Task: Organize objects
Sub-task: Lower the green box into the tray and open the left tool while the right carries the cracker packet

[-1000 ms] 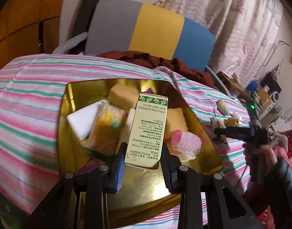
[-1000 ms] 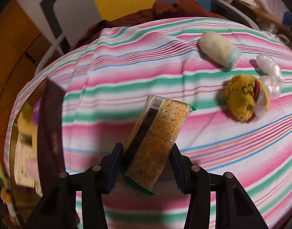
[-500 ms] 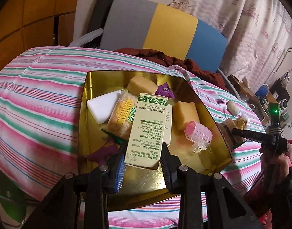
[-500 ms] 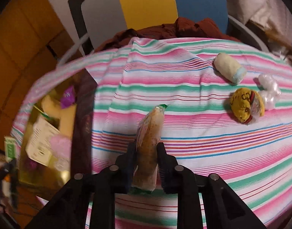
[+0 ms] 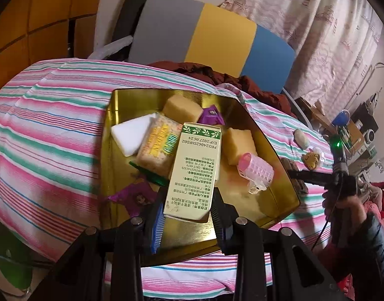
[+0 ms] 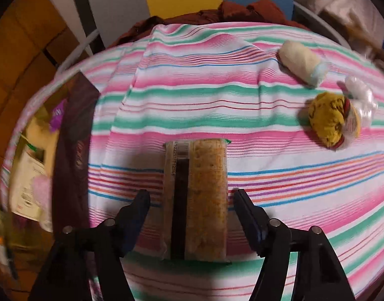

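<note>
My left gripper [image 5: 188,213] is shut on a cream carton with a green band [image 5: 195,168], held above the gold tin [image 5: 274,200]. The tin holds yellow sponges [image 5: 239,145], a white block [image 5: 130,135], a biscuit packet [image 5: 158,148], purple wrappers and a pink hair roller [image 5: 255,170]. My right gripper [image 6: 192,204] is open. A cracker packet [image 6: 199,195] lies flat on the striped cloth between its fingers with a gap on each side. The tin's dark outer wall [image 6: 74,160] stands to the left of it.
A cream roll with a pale blue end [image 6: 301,61] and a yellow bagged item [image 6: 329,120] lie on the striped cloth [image 6: 192,95] at the far right. A grey, yellow and blue chair back [image 5: 207,40] and a brown garment [image 5: 192,67] stand behind the table. A sleeved hand [image 5: 347,205] holds the right gripper.
The right gripper has opened and let go of the cracker packet, which turned from edge-on to flat. The left gripper still holds the carton over the tin, pulled back slightly.
</note>
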A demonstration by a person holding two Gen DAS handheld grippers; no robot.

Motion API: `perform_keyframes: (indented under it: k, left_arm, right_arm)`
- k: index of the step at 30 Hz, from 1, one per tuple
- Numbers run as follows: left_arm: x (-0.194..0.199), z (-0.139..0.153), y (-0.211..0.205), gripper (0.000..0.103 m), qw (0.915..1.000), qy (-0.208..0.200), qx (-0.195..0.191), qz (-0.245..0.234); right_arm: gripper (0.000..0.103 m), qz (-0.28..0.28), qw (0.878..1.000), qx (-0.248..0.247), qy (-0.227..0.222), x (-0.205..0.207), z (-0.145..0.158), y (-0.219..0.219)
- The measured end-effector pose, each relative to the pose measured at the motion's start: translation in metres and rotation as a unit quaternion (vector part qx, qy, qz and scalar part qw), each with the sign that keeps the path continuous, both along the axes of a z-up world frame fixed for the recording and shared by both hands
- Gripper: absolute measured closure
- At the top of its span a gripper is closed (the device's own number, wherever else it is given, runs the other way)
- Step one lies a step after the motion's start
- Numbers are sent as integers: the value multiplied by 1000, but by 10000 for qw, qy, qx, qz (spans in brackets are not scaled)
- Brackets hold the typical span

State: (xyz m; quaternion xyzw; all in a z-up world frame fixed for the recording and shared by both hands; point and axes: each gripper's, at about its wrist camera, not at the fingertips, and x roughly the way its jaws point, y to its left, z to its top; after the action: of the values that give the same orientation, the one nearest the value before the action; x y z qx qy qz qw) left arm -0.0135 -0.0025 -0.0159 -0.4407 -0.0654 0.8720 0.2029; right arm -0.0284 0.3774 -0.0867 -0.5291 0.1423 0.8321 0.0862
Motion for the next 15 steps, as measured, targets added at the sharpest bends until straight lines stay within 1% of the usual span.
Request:
perform_keyframes:
  k: [1, 2, 3, 7, 9, 12, 15]
  left_arm:
    - [0, 1, -4, 70, 10000, 14, -1, 47]
    - [0, 1, -8, 70, 9999, 24, -4, 116]
    - [0, 1, -12, 70, 9998, 23, 4, 176]
    - [-1, -2, -27, 70, 9987, -79, 134, 479]
    - [-3, -5, -30, 70, 9982, -152, 229, 527]
    - [-4, -7, -27, 70, 9977, -200, 370, 540]
    - [-6, -9, -22, 68, 9972, -288, 506, 459]
  right_arm:
    - [36, 86, 9998, 201, -39, 0, -1, -5]
    - [51, 155, 9989, 427, -66, 0, 0, -11]
    - [55, 209, 9986, 481, -18, 1, 2, -14]
    - [55, 161, 9990, 395, 109, 8, 10, -15]
    - [55, 166, 9991, 254, 291, 13, 20, -17]
    - [55, 234, 9979, 69, 605, 21, 43, -22]
    - [55, 471, 9944, -126, 936, 24, 67, -40]
